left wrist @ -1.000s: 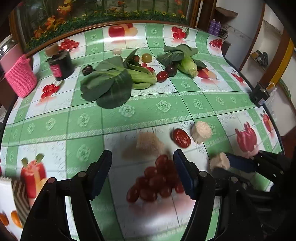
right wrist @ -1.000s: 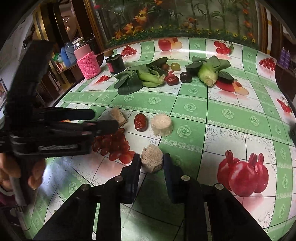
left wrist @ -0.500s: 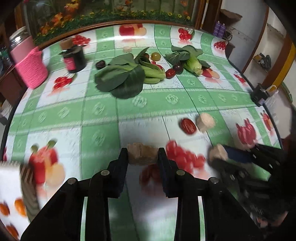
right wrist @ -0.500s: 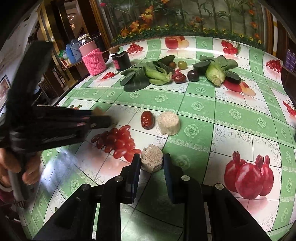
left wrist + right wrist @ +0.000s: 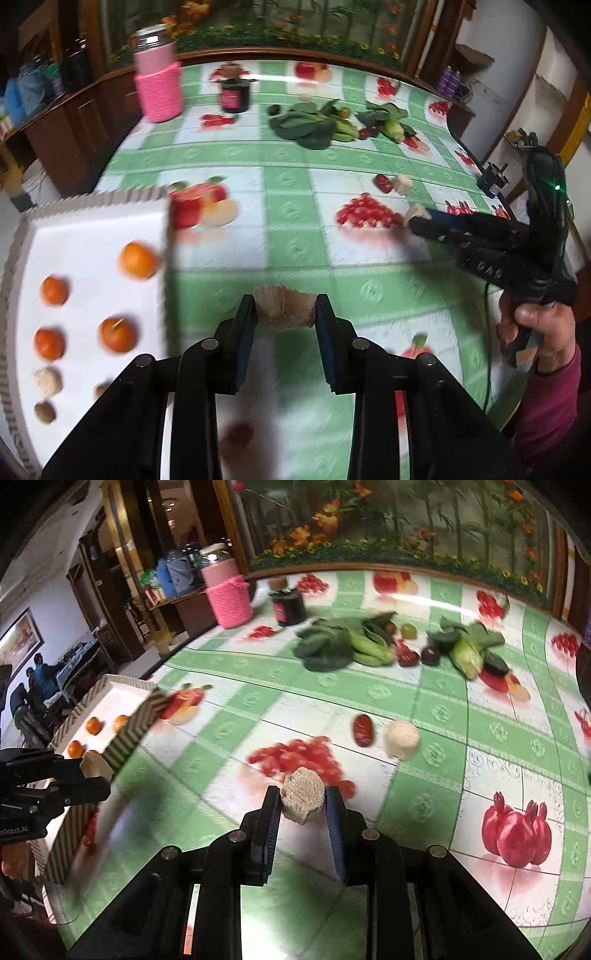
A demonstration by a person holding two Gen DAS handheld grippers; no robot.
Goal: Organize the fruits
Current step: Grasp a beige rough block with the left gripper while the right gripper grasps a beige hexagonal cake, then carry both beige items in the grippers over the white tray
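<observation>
My left gripper (image 5: 284, 314) is shut on a brown fuzzy block (image 5: 285, 308), held above the table just right of a white tray (image 5: 92, 229). The tray holds several oranges (image 5: 138, 259) and small brown pieces (image 5: 47, 381). My right gripper (image 5: 303, 805) is shut on a tan hexagonal block (image 5: 303, 799), raised over the printed red grapes. It also shows in the left wrist view (image 5: 417, 218). A red date (image 5: 362, 726) and a pale round block (image 5: 401, 738) lie on the table beyond it. The left gripper shows at the left edge (image 5: 88, 775) beside the tray (image 5: 125, 694).
Leafy greens (image 5: 332, 646), corn (image 5: 467, 657), dark plums and a green grape lie at the back. A pink knitted jar (image 5: 159, 88) and a dark jar (image 5: 234, 96) stand at the back left. The tablecloth has printed fruit pictures.
My left gripper closed on the brown block, lifted it and swung left toward the tray. My right gripper lifted its tan block a little and turned left.
</observation>
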